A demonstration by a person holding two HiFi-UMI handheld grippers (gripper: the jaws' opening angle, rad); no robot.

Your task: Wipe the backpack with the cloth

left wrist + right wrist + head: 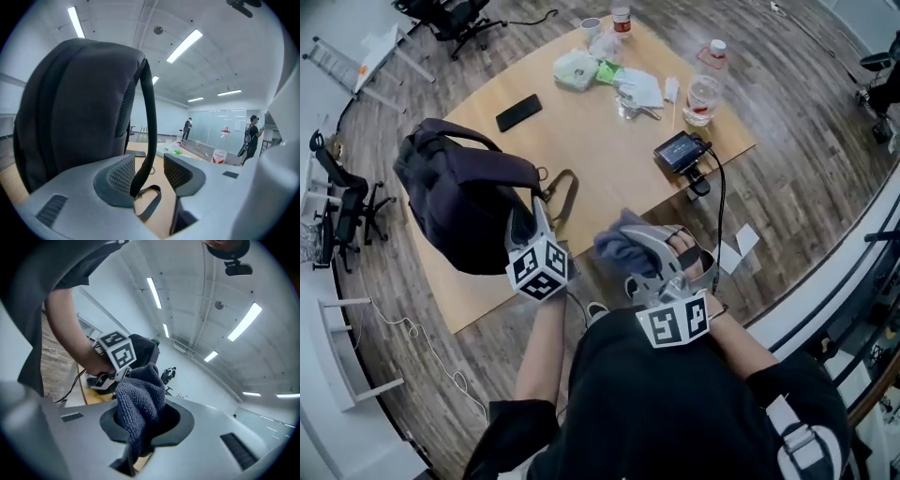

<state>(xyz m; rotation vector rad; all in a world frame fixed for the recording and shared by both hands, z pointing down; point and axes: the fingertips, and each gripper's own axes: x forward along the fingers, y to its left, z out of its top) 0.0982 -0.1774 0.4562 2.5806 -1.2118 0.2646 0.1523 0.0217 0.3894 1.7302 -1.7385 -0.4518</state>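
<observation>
The dark backpack (459, 202) stands upright at the left edge of the wooden table (609, 150), overhanging it. My left gripper (531, 221) is at its right side, jaws apart. In the left gripper view the backpack (75, 108) fills the left, and its thin black strap (150, 117) runs down between the jaws of my left gripper (149, 171), lying against the left pad only. My right gripper (642, 248) is shut on a bunched blue-grey cloth (619, 244), held off the table's front edge. The cloth (140, 399) sticks up from the jaws of the right gripper (145, 420) and points toward the backpack (143, 348).
On the table lie a black phone (518, 112), a small screen device (680, 150) with a cable, two water bottles (703, 94) and white wrappers (577, 67). Office chairs (455, 19) stand on the wood floor beyond. People (253, 133) stand far off by a glass wall.
</observation>
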